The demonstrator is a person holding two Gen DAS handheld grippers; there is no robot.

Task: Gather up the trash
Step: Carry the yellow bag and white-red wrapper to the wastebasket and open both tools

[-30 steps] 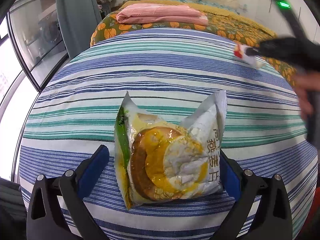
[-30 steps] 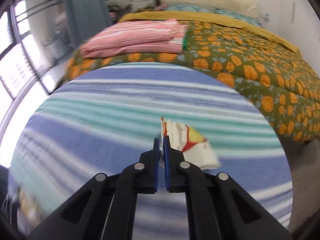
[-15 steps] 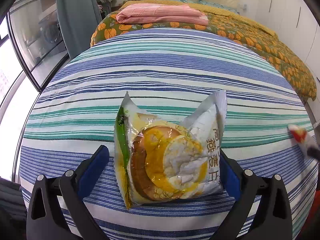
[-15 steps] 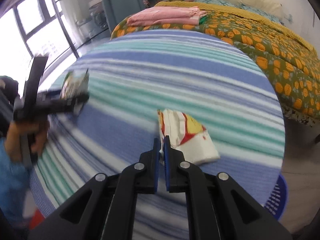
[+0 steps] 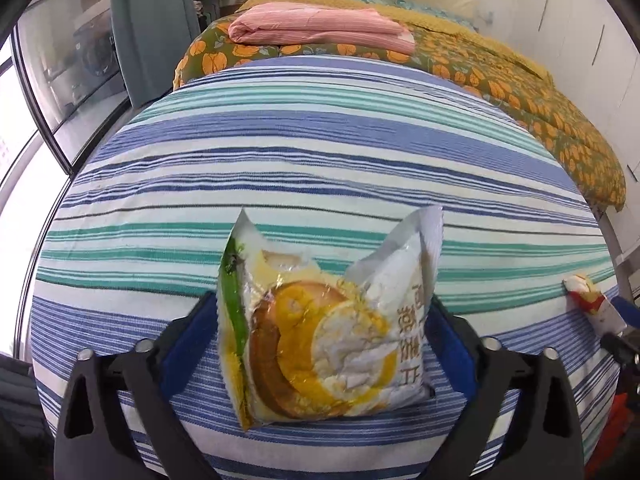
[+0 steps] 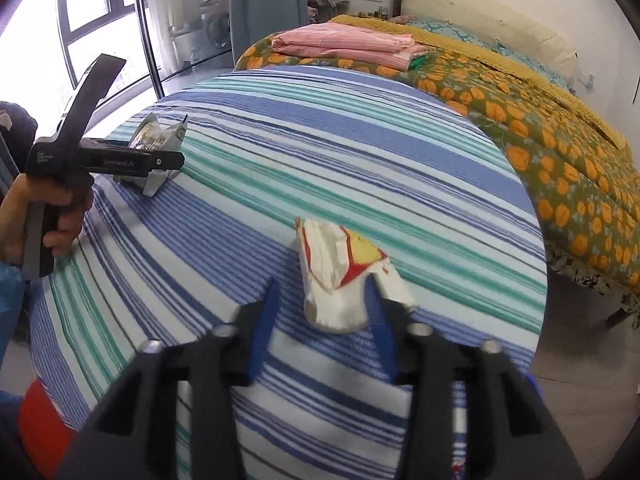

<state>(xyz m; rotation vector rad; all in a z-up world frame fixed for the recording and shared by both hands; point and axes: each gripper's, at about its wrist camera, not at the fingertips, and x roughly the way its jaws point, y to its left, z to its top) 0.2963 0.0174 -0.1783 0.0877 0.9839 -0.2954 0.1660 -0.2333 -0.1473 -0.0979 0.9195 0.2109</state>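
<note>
Left gripper (image 5: 320,332) closing around a yellow snack bag (image 5: 328,340) on the striped cloth (image 5: 320,140), jaws wide apart; right blue pad touching or nearly touching the bag's edge, left pad with a visible gap, so no grip yet. Bag crumpled, torn open at the top, printed with a round brown and yellow cake, green strip down its left side, lying near the cloth's near edge. In the right wrist view, same bag (image 6: 156,148) seen at far left of the cloth, partly hidden behind the left gripper (image 6: 160,164), with a hand (image 6: 40,216) wrapped round the handle. Right gripper (image 6: 320,312) opening, blurred, jaws apart on either side of a small red, white and yellow wrapper (image 6: 340,276); wrapper lying on the cloth between the pads, right pad overlapping its lower edge, contact impossible to judge through the blur. Same wrapper (image 5: 588,300) visible at the right edge of the left wrist view, well apart from the bag. Beyond the cloth, a bed with an orange-flowered cover (image 6: 540,120) and a folded pink blanket (image 5: 320,28) on top. Blue curtain (image 6: 264,8) and windows (image 6: 88,4) to the left.
</note>
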